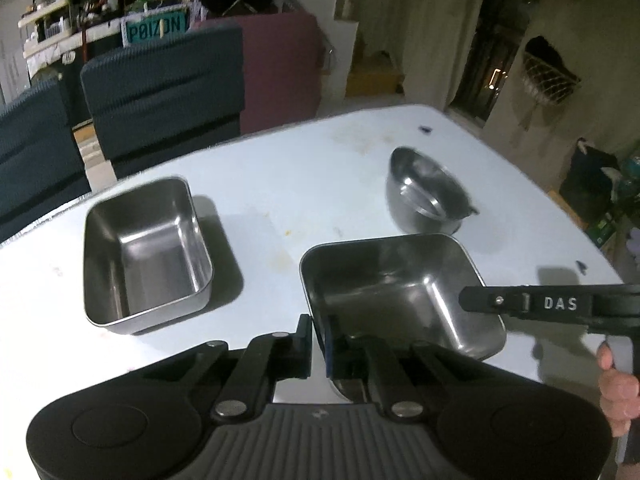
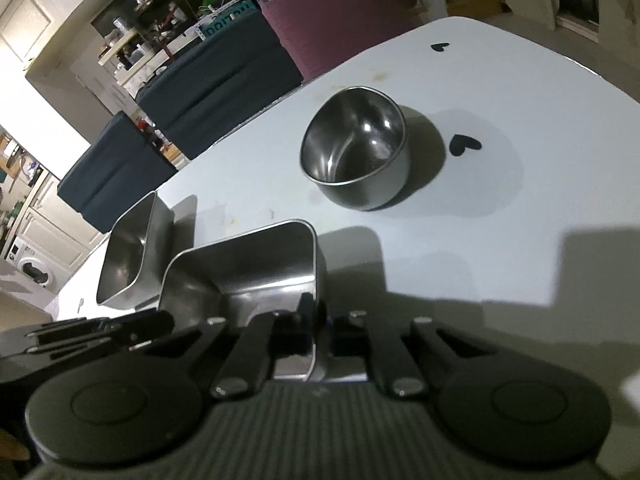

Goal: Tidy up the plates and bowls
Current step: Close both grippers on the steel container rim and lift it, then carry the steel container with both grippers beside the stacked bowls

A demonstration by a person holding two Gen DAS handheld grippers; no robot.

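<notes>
Now, table: I am working over the white tabletop [image 1: 280, 168].
Far tray: the empty rectangular steel tray [image 1: 146, 254] is sitting to the left, apart, long axis running away from me.
Held tray: I am gripping the near rectangular steel tray [image 1: 400, 292] from two sides.
Round bowl: the steel bowl [image 2: 356, 152] is lying beyond it.
Left gripper [image 1: 319, 344]: clamping the near-left rim.
Right gripper [image 2: 322, 330]: pinching the right wall.

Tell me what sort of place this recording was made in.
Most likely a lived-in home, around a dining table: upholstered chairs stand at its far side, cluttered shelves lie behind them, and a washing machine shows in a side room.
</notes>
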